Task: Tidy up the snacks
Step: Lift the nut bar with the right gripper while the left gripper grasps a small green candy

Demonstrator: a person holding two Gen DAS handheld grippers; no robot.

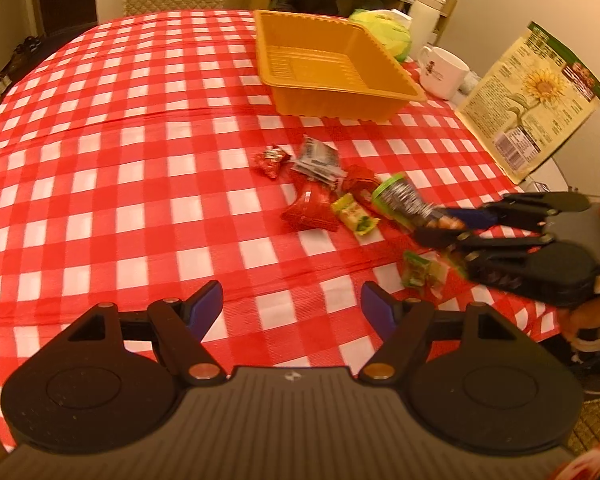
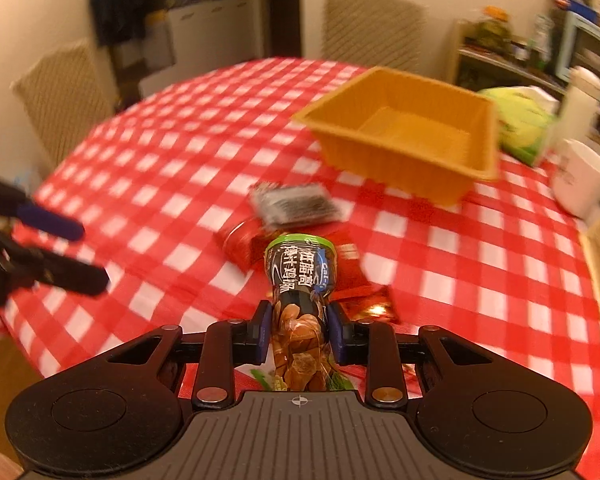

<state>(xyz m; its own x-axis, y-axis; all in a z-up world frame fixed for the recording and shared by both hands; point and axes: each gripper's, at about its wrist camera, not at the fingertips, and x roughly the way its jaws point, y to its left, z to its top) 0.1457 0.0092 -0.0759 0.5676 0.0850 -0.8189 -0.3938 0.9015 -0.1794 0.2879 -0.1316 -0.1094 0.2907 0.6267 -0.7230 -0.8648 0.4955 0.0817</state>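
While the pile of snacks is viewed from left to right in the left wrist view, the left gripper (image 1: 292, 304) is seen at the lower centre with its jaws wide apart and nothing between them, hovering over the checked tablecloth (image 1: 112, 152). Just right of centre lie a small red packet (image 1: 270, 160), a grey packet (image 1: 316, 160), a larger red packet (image 1: 310, 208) and a yellow-green packet (image 1: 354, 216); at the right, the right gripper (image 1: 440, 224) is clamped narrowly on a green-capped snack pack (image 1: 400, 196), which appears lifted at the pile's right edge. From the right wrist view, the pack (image 2: 300, 280) is shown pinched at its clear lower part, where brownish pieces can be made out, below a dark printed band and a green top. For the step to be done well, the soft pack should be kept firmly gripped without being crushed, carried clear of the other packets, and lowered inside the orange tray (image 1: 332, 68), at upper centre, whose visible interior is bare.
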